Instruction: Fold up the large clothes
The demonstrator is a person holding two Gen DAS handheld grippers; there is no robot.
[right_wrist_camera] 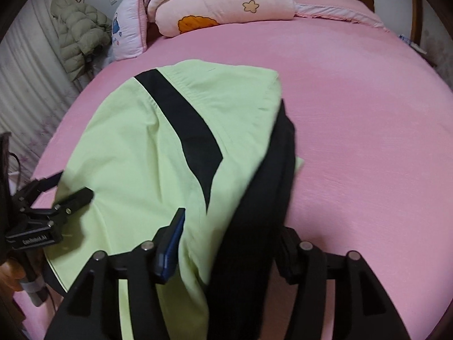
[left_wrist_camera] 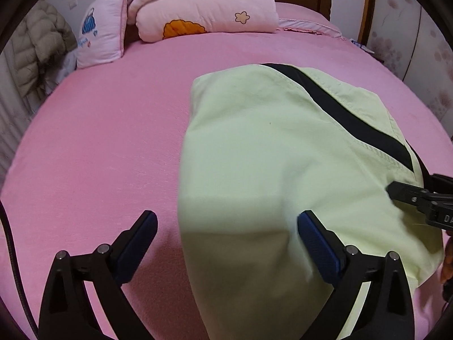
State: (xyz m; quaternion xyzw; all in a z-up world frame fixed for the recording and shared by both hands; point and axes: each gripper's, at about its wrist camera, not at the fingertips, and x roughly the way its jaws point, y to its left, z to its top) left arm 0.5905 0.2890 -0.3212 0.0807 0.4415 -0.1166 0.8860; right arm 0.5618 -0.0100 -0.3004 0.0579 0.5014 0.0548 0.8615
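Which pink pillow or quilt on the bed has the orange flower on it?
The rolled pale-pink quilt at the headboard; it also shows a star. The pink pillow leaning beside it carries a blue picture instead.

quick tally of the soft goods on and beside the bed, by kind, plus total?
Garment on the sheet, light green with black panels: 1
Folded quilts stacked at the headboard: at least 2
Pillow standing against the headboard: 1
Flat pillow by the headboard: 1
Puffer jacket hanging beside the bed: 1
Total: at least 6
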